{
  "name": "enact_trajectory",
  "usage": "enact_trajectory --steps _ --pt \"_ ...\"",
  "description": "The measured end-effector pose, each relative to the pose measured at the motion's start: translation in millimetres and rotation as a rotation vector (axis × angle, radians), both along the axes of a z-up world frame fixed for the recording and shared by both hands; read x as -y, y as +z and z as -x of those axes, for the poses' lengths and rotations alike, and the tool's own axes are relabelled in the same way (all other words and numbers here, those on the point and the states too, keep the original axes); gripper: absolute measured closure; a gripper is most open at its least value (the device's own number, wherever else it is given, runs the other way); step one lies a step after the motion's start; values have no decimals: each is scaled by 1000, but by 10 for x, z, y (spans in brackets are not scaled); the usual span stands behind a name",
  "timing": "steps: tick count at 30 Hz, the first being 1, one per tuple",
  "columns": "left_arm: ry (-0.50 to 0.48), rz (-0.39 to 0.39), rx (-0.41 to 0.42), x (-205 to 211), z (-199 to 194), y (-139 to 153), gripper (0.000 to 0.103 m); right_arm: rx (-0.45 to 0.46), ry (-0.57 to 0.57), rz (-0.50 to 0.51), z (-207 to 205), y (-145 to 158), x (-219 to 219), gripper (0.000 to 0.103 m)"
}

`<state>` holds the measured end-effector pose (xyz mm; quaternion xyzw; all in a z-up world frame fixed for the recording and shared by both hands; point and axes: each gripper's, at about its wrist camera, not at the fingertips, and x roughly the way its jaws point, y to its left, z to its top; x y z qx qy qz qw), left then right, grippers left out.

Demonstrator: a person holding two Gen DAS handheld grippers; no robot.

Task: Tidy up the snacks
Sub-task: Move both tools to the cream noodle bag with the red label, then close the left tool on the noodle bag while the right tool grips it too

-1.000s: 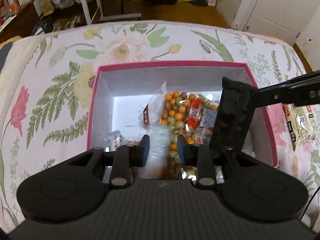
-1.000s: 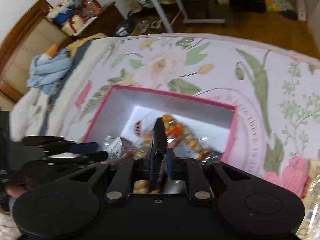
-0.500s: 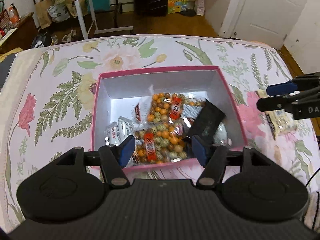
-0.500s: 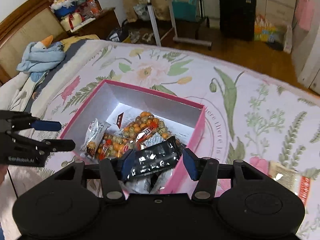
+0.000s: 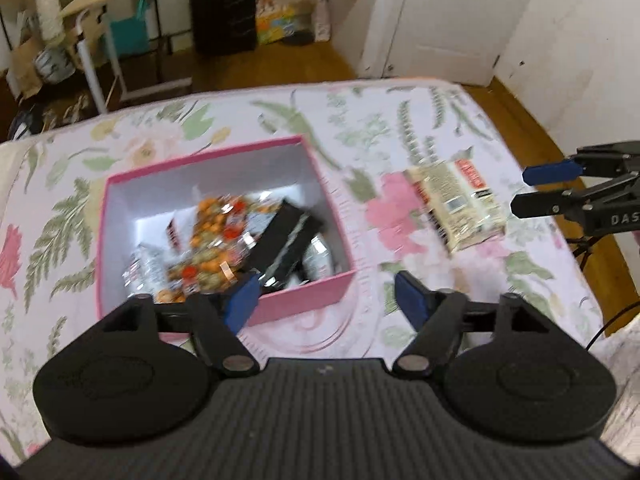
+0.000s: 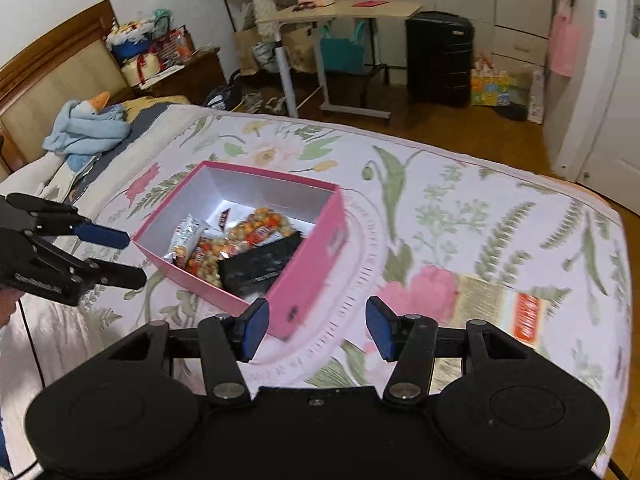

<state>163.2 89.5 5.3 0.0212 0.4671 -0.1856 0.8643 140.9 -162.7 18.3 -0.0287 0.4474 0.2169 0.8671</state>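
Between packets: most snacks [image 6: 240, 248] already in the pink box [image 6: 312, 264] on the bed [image 6: 460, 208], left hand-held gripper [image 5: 322, 300] empty and opening, right hand-held gripper [image 6: 316, 330] spread and empty; next, likely reaching right for the beige packet [image 6: 500, 308] lying alone.
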Motion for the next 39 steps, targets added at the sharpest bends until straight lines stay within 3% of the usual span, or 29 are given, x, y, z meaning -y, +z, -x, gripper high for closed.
enact_trajectory --steps 3,7,11,15,18,22,24,26,33,35,39 --pt "-18 11 8 237 -44 -33 25 36 -39 25 79 -42 240 34" --pt "-49 39 -14 661 -247 -153 22 70 -80 79 85 -186 535 33" --pt "-65 29 37 1072 -385 -292 21 119 -107 149 52 -427 753 28" --pt "-23 84 49 1355 -496 -520 19 203 -166 212 -2 -762 982 28" --pt "-22 102 18 1528 -600 -749 19 222 -201 143 -70 -1051 1215 28" --pt "-63 134 -5 1787 -749 -1097 19 155 -230 72 -254 -1430 1413 27" --pt "-37 162 -16 1891 -822 -1267 19 140 -291 105 -345 -1623 1480 16" --pt "-7 180 -11 2005 -889 -1432 19 129 -349 119 -395 -1778 1577 14" --pt "15 199 -32 2316 -1151 -1826 20 35 -348 -95 -492 -2056 1866 12" --pt "60 273 -89 2331 -1270 -1951 20 28 -358 -94 -555 -2128 1856 10" --pt "106 334 -192 2361 -1425 -2163 24 -24 -353 -231 -672 -2208 1962 9"
